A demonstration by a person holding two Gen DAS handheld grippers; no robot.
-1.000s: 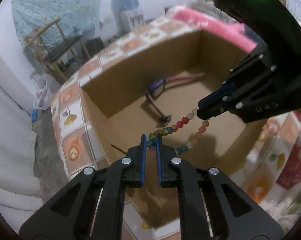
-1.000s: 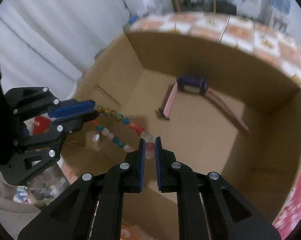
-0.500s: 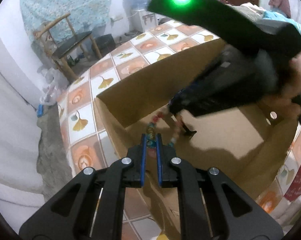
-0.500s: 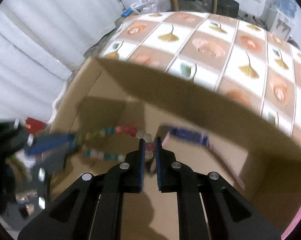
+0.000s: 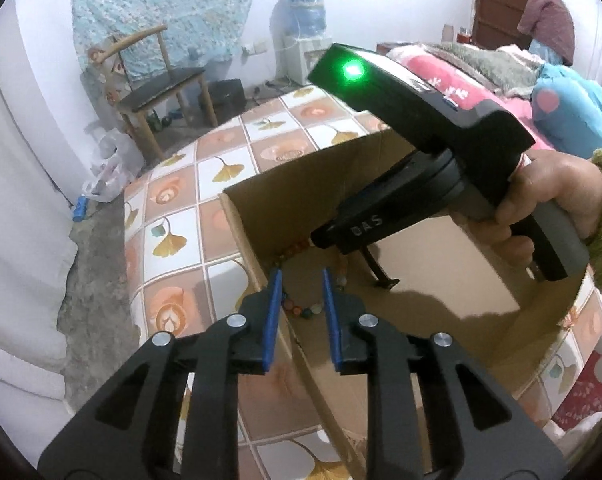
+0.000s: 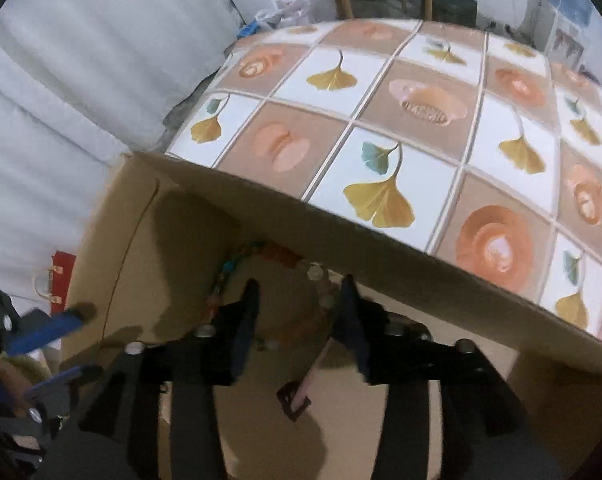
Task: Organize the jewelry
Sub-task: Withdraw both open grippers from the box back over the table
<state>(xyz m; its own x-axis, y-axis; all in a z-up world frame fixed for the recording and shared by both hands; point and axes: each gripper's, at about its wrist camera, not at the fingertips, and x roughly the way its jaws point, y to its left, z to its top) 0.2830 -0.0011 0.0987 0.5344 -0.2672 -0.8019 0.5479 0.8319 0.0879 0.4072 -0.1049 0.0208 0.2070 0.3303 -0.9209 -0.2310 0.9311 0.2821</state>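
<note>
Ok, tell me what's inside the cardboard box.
Inside the brown cardboard box: a multicoloured bead bracelet and a pink strap's dark buckle. The right claw hides the rest.

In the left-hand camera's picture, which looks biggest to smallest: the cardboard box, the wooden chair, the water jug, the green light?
1. Cardboard box, filling much of the frame.
2. Wooden chair.
3. Water jug.
4. Green light.
The chair and jug stand far back, so nearness inflates the box; only the apparent order is sure.

"DAS" stands on the right gripper [image 5: 321, 240].
</note>
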